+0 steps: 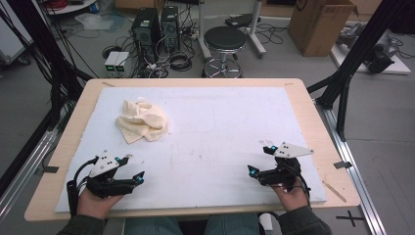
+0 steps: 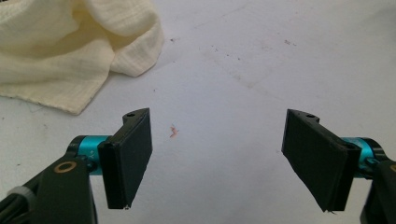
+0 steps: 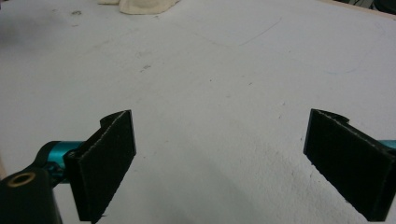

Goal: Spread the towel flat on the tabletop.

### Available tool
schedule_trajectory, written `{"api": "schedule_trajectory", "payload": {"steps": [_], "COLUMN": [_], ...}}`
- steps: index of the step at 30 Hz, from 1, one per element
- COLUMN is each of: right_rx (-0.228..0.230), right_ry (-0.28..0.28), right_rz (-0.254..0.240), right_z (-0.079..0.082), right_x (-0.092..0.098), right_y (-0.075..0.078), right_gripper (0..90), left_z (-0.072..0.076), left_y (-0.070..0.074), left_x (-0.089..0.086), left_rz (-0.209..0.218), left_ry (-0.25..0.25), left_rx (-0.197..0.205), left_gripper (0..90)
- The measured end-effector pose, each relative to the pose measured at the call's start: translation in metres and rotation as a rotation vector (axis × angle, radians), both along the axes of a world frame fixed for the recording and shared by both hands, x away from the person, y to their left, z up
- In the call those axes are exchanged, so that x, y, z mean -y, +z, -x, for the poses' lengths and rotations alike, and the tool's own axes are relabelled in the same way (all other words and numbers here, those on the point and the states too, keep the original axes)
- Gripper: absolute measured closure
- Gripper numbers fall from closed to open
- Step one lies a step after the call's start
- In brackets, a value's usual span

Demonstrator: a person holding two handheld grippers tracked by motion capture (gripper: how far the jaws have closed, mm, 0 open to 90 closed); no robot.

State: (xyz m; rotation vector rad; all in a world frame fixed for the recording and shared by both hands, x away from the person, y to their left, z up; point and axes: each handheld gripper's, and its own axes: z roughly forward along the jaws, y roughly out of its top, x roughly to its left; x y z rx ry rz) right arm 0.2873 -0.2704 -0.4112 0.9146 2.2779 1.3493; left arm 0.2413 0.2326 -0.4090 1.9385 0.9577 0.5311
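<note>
Both my grippers rest at the near edge of the white mat [image 1: 220, 127], jaws spread wide with nothing between them. My left gripper [image 1: 132, 169] has bare mat straight ahead; the one obstacle on the surface is the crumpled cream cloth [image 1: 143, 121], lying ahead of it toward the far left part of the mat. My right gripper [image 1: 261, 159] faces open mat all the way to the far edge. The wide stretch between my two grippers is unobstructed. A wooden table [image 1: 313, 117] rim borders the mat on every side.
</note>
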Motion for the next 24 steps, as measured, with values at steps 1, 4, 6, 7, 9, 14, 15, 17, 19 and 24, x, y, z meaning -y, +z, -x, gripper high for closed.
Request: {"api": "schedule_trajectory", "payload": {"steps": [1, 4, 6, 7, 9, 14, 15, 17, 19, 24], "right_rx": [-0.002, -0.011, -0.007, -0.012, -0.003, -0.002, 0.0, -0.001, -0.003, -0.001], "right_ry": [0.003, 0.004, 0.009, 0.01, 0.008, 0.003, 0.005, 0.008, 0.005, 0.011], "right_rz": [0.003, 0.008, 0.012, 0.012, 0.016, 0.017, 0.02, 0.019, 0.015, 0.017], "right_z": [-0.0008, -0.0029, -0.0037, -0.0032, -0.0029, -0.0024, -0.0028, -0.003, -0.0034, -0.0045], "right_x": [-0.0002, -0.0013, -0.0014, -0.0015, -0.0011, 0.0001, 0.0002, -0.0006, -0.0015, -0.0033], "right_y": [-0.0005, -0.0019, -0.0027, -0.0026, -0.0022, -0.0016, -0.0017, -0.0018, -0.0019, -0.0019], "right_gripper": [8.5, 8.5, 8.5, 8.5, 8.5, 8.5, 8.5, 8.5, 8.5, 8.5], "left_z": [-0.0003, -0.0004, -0.0003, 0.0, 0.0002, -0.0005, -0.0008, -0.0012, -0.0008, 0.001], "left_y": [0.0003, 0.0002, 0.0002, 0.0001, 0.0005, 0.0011, 0.0009, 0.0007, 0.0005, 0.0014], "left_x": [-0.0003, -0.0005, -0.0005, 0.0001, 0.0001, -0.0007, -0.0009, -0.0012, -0.0011, -0.0017], "left_rz": [-0.001, 0.003, -0.004, 0.002, 0.002, 0.008, 0.011, 0.009, 0.016, 0.016], "left_ry": [0.002, 0.002, 0.001, 0.002, 0.002, 0.005, 0.004, 0.0, 0.006, 0.005], "left_rx": [-0.001, 0.001, -0.002, -0.004, 0.003, 0.004, 0.003, 0.001, 0.003, 0.009], "left_gripper": [25.1, 25.3, 25.3, 25.4, 25.4, 25.5, 25.5, 25.5, 25.6, 25.6]}}
